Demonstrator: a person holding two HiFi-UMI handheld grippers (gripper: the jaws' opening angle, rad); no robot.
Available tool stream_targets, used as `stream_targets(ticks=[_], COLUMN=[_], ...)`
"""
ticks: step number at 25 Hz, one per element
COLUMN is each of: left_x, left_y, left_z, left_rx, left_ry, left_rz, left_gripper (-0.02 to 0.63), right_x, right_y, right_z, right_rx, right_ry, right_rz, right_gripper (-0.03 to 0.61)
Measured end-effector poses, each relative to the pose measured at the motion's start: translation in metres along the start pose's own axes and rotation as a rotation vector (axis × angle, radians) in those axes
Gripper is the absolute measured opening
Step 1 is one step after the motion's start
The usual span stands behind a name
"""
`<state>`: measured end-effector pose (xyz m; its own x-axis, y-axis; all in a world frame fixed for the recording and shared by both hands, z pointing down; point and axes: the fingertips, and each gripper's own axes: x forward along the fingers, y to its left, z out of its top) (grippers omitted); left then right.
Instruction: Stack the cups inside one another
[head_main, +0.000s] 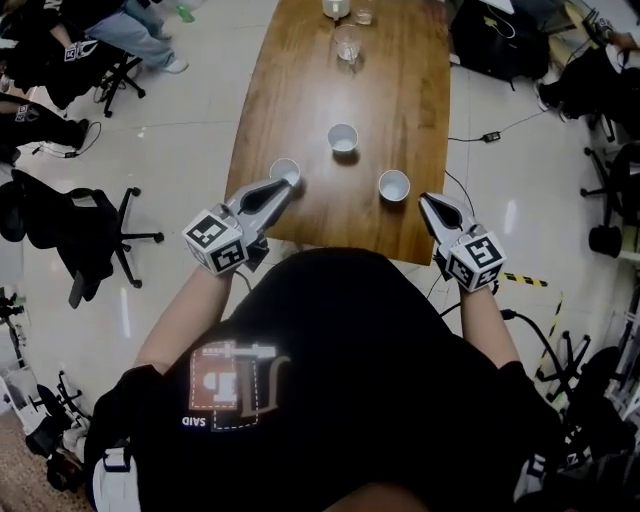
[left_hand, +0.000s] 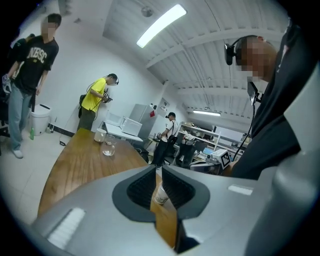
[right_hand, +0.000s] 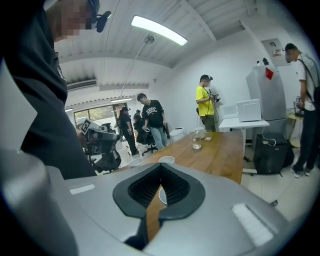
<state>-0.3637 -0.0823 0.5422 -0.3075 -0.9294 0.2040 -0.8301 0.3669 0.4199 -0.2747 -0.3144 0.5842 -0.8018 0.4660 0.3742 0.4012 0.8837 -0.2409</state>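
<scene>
Three white paper cups stand apart and upright on the wooden table (head_main: 300, 90): a left cup (head_main: 285, 170), a far middle cup (head_main: 343, 138) and a right cup (head_main: 394, 185). My left gripper (head_main: 287, 186) hovers just in front of the left cup, jaws shut and empty. In the left gripper view, the left gripper (left_hand: 156, 168) shows a cup (left_hand: 161, 194) through the slit behind its tips. My right gripper (head_main: 424, 199) is shut and empty, near the table's front right corner, a little right of the right cup. Past the right gripper (right_hand: 160, 165) stand two cups (right_hand: 166, 160) (right_hand: 135, 162).
At the table's far end stand a drinking glass (head_main: 347, 42), a second glass (head_main: 362, 12) and a white mug (head_main: 335, 8). Office chairs (head_main: 90, 235) and seated people are on the left. A cable (head_main: 490, 135) lies on the floor at right. Several people stand beyond the table.
</scene>
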Motion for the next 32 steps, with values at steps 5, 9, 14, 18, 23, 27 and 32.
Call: stream_targets(ticks=[5, 9, 14, 18, 23, 27, 32], left_x=[-0.007, -0.027, -0.042, -0.050, -0.062, -0.076, -0.089], left_y=[0.029, 0.055, 0.071, 0.070, 0.066, 0.071, 0.078], left_z=[0.002, 0.005, 0.000, 0.001, 0.001, 0.000, -0.003], left_rx=[-0.003, 0.006, 0.015, 0.013, -0.007, -0.015, -0.028], left_ry=[0.015, 0.023, 0.037, 0.007, -0.028, -0.044, -0.048], left_rz=[-0.084, -0.122, -0.125, -0.066, 0.005, 0.048, 0.063], left_gripper=[0.043, 0.051, 0.063, 0.063, 0.063, 0.063, 0.064], right_x=[0.017, 0.048, 0.093, 0.129, 0.176, 0.214, 0.246], right_y=[0.027, 0.055, 0.093, 0.129, 0.154, 0.168, 0.175], right_z=[-0.007, -0.004, -0.001, -0.004, -0.012, -0.036, -0.071], right_rx=[0.008, -0.004, -0.086, -0.247, -0.431, -0.638, -0.872], right_ry=[0.055, 0.084, 0.121, 0.181, 0.284, 0.413, 0.554], right_rz=[-0.067, -0.082, -0.007, 0.150, 0.314, 0.384, 0.434], right_gripper=[0.015, 0.029, 0.048, 0.067, 0.097, 0.127, 0.141])
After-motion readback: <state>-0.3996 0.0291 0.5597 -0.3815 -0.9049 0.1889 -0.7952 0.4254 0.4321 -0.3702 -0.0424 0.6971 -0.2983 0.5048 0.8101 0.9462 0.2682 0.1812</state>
